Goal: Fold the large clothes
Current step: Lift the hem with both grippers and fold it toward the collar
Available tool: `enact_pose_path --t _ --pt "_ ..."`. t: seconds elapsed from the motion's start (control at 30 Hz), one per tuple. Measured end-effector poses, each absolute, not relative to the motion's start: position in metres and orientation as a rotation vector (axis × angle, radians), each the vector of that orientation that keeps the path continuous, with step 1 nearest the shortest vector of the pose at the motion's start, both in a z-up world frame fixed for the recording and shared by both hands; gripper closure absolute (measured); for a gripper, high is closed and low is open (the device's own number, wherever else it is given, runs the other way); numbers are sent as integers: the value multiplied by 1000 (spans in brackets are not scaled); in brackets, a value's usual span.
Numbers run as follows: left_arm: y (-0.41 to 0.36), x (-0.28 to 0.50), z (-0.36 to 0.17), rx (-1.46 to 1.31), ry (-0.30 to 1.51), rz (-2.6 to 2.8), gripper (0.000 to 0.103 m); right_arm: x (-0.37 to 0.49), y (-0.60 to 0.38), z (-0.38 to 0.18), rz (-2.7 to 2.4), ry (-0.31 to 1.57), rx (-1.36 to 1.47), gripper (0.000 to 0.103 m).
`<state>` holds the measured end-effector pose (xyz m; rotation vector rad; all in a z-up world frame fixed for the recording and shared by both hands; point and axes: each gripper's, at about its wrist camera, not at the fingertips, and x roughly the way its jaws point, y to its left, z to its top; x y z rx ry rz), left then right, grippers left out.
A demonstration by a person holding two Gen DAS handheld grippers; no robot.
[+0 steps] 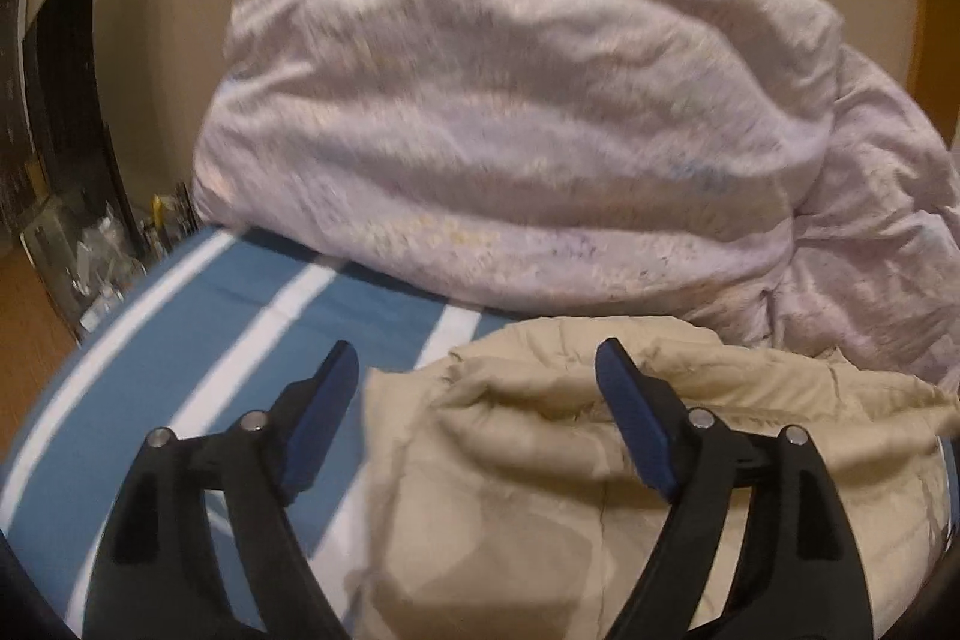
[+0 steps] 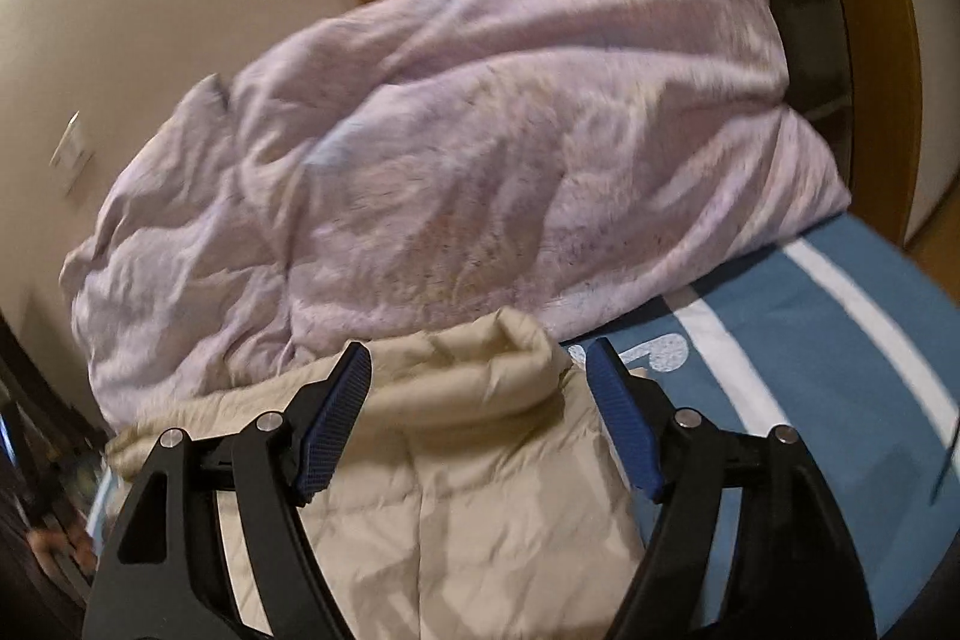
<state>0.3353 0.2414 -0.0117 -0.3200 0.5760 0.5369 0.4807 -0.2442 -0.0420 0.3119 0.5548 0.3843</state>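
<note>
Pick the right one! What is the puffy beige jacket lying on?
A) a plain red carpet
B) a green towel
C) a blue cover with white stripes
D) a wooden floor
C: the beige jacket rests on a blue cover with white stripes, which shows beside it in both views, in front of the big bunched-up pale pink quilt.

Beige, lilac, blue stripes

The jacket is plain beige; behind it the duvet is pale lilac with faint yellow and blue flecks. The bed is blue with white stripes, plus a white mark in the right view. Both tongs are black with dark blue pads.
</note>
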Motion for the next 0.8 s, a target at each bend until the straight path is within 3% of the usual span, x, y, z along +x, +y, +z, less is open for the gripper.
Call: enact_pose_path --t 0.17,0.3,0.47,0.8 --pt "226 306 -3 -287 557 498 21 461 -229 -38 451 560 240 28" --pt "212 302 -11 -280 587 457 21 458 -213 -45 472 590 186 34" --pt "199 322 -31 -261 650 440 21 467 -190 -55 466 642 124 39" --pt "201 382 -52 -223 709 498 21 517 -153 -71 329 693 0 40"
